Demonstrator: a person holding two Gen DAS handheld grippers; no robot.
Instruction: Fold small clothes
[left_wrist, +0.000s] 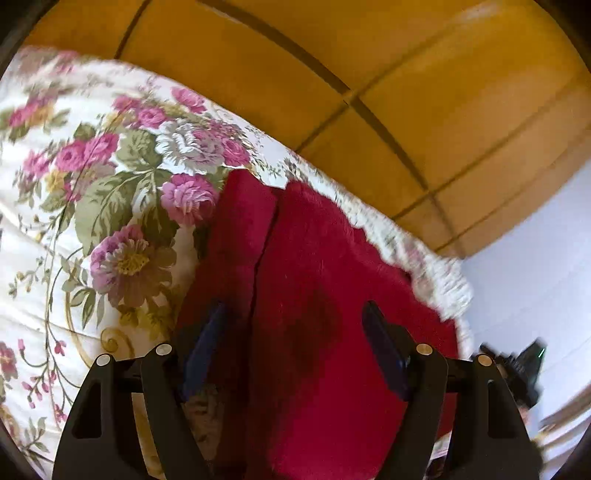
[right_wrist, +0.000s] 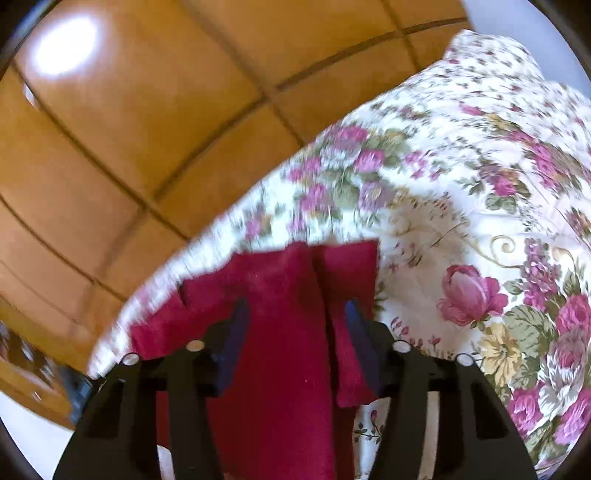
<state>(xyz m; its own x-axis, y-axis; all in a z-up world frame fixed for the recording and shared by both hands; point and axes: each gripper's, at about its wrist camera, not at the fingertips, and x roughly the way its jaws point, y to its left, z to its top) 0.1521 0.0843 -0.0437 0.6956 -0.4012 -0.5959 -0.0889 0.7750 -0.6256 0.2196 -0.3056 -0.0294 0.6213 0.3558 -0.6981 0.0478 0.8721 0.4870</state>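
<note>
A dark red fuzzy garment (left_wrist: 314, 258) lies on a floral bedspread (left_wrist: 74, 184), folded lengthwise with a seam running down its middle. My left gripper (left_wrist: 295, 332) is open, its blue-padded fingers (left_wrist: 207, 339) spread over the near part of the red cloth. In the right wrist view the same red garment (right_wrist: 280, 295) lies near the bed edge. My right gripper (right_wrist: 293, 314) is open, its fingers (right_wrist: 236, 332) on either side of the red cloth's middle. Neither gripper visibly pinches cloth.
The floral bedspread (right_wrist: 461, 184) covers the bed; its edge runs close behind the garment. Beyond it stands an orange-brown panelled wooden wardrobe (left_wrist: 369, 92). A white wall (left_wrist: 535, 258) is at the right, with the other gripper's dark body (left_wrist: 517, 369) showing there.
</note>
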